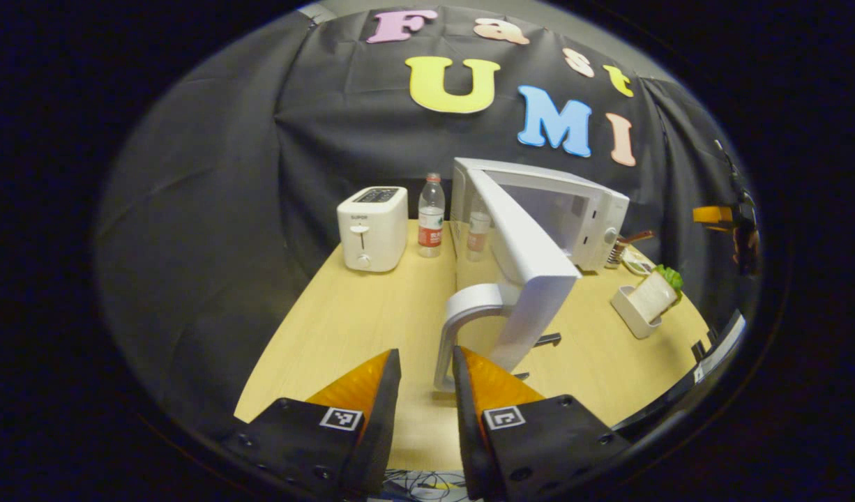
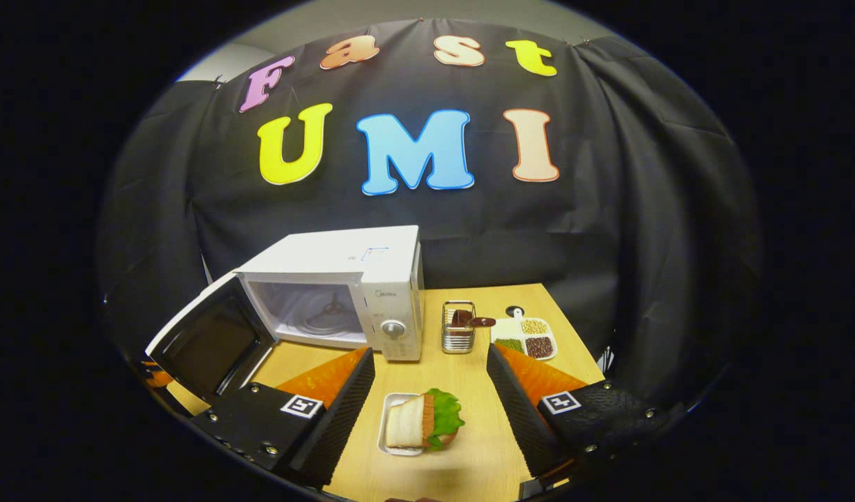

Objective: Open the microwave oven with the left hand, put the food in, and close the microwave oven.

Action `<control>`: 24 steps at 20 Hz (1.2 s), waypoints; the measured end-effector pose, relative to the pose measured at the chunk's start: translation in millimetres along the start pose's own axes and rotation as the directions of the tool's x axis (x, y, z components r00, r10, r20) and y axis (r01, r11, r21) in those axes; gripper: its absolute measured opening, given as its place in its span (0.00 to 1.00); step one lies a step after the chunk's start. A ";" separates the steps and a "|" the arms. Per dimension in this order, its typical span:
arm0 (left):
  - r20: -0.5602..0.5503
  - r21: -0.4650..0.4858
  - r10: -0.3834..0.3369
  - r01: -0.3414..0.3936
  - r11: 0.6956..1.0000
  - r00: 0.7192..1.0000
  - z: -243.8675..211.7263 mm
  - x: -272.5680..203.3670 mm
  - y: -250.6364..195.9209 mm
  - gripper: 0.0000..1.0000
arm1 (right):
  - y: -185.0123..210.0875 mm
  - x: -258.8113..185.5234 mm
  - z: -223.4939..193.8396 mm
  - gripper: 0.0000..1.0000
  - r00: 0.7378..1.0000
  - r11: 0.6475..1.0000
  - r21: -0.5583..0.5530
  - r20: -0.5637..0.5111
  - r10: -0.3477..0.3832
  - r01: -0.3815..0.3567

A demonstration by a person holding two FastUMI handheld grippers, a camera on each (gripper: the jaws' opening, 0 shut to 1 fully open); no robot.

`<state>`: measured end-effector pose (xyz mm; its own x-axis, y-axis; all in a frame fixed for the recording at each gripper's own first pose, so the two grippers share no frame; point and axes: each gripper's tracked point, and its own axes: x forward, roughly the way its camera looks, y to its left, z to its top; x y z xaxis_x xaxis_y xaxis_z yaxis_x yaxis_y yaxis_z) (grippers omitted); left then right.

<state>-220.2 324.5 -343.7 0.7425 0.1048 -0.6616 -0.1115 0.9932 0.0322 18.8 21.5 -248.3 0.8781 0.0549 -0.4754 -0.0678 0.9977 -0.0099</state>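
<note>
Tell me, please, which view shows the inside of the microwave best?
The right gripper view: the microwave faces it with the door swung open, so the cavity and turntable show. The left gripper view sees it from the door's edge side, with the door blocking most of the cavity.

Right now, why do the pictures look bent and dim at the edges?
Left gripper view: a fisheye lens curves the table edge and stretches the open microwave door; the door's glass mirrors the water bottle. Right gripper view: the microwave leans inward, the sandwich looks sharp, and brightness falls off toward the rim.
</note>
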 end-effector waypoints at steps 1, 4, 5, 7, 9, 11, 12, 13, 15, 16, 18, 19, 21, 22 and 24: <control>0.026 -0.025 0.039 -0.038 0.999 0.999 8.8 -11.7 1.7 0.48 | -6.2 4.1 -10.4 0.98 1.000 1.000 -0.003 -0.028 0.002 -0.002; 0.176 -0.092 0.144 -0.129 0.987 0.974 65.1 -62.5 -10.6 0.54 | -17.8 17.6 -49.5 0.98 0.991 1.000 0.005 -0.130 0.024 -0.023; 0.243 -0.111 0.166 -0.143 0.984 0.956 95.0 -77.0 -21.6 0.69 | -18.5 20.7 -61.1 0.98 0.986 0.999 0.014 -0.159 0.040 -0.039; 0.375 -0.132 0.200 -0.161 0.978 0.905 162.0 -101.2 -46.2 0.91 | -15.1 24.8 -85.6 0.98 0.970 0.996 0.042 -0.230 0.084 -0.076; 0.473 -0.145 0.200 -0.148 0.978 0.858 219.4 -114.1 -82.1 0.93 | -9.5 27.6 -111.6 0.99 0.946 0.991 0.076 -0.296 0.131 -0.113; 0.531 -0.134 0.172 -0.118 0.984 0.830 262.2 -122.8 -125.8 0.98 | -5.8 33.1 -130.4 0.99 0.921 0.982 0.126 -0.348 0.177 -0.142; 0.555 -0.122 0.151 -0.099 0.988 0.818 278.3 -120.5 -147.8 0.95 | -5.0 35.7 -139.7 0.99 0.909 0.978 0.149 -0.370 0.194 -0.148; 0.580 -0.105 0.127 -0.082 0.991 0.805 293.5 -121.8 -169.3 0.93 | -3.8 38.3 -146.8 0.98 0.897 0.974 0.167 -0.390 0.209 -0.155; 0.613 -0.078 0.106 -0.073 0.994 0.783 320.3 -123.4 -201.0 0.93 | -1.0 45.1 -158.3 0.98 0.877 0.966 0.193 -0.418 0.238 -0.171; 0.622 -0.071 0.105 -0.077 0.994 0.776 330.8 -122.0 -214.3 0.93 | -0.2 49.7 -163.9 0.99 0.868 0.965 0.195 -0.431 0.246 -0.176; 0.632 -0.073 0.114 -0.088 0.993 0.767 355.9 -124.5 -232.6 0.93 | 2.6 56.4 -170.3 0.98 0.849 0.958 0.215 -0.455 0.270 -0.189; 0.641 -0.078 0.122 -0.094 0.993 0.758 369.0 -128.4 -239.0 0.95 | 5.3 59.1 -173.6 0.98 0.837 0.953 0.232 -0.466 0.287 -0.198; 0.672 -0.084 0.135 -0.106 0.991 0.728 387.4 -137.7 -246.6 0.92 | 7.2 63.8 -176.4 0.91 0.828 0.946 0.246 -0.470 0.305 -0.209; 0.681 -0.088 0.138 -0.107 0.990 0.719 389.9 -139.0 -249.3 0.95 | 9.5 61.8 -175.2 0.89 0.822 0.941 0.261 -0.471 0.320 -0.216; 0.671 -0.077 0.125 -0.099 0.992 0.731 383.9 -131.9 -254.8 0.93 | 20.4 60.9 -171.4 0.55 0.811 0.912 0.350 -0.456 0.366 -0.215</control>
<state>-36.1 76.7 22.9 0.9720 0.2338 0.0229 -0.2345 0.9713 0.0398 -10.3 38.2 -428.3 0.4713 0.3908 -0.7907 -0.0847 0.9124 0.4005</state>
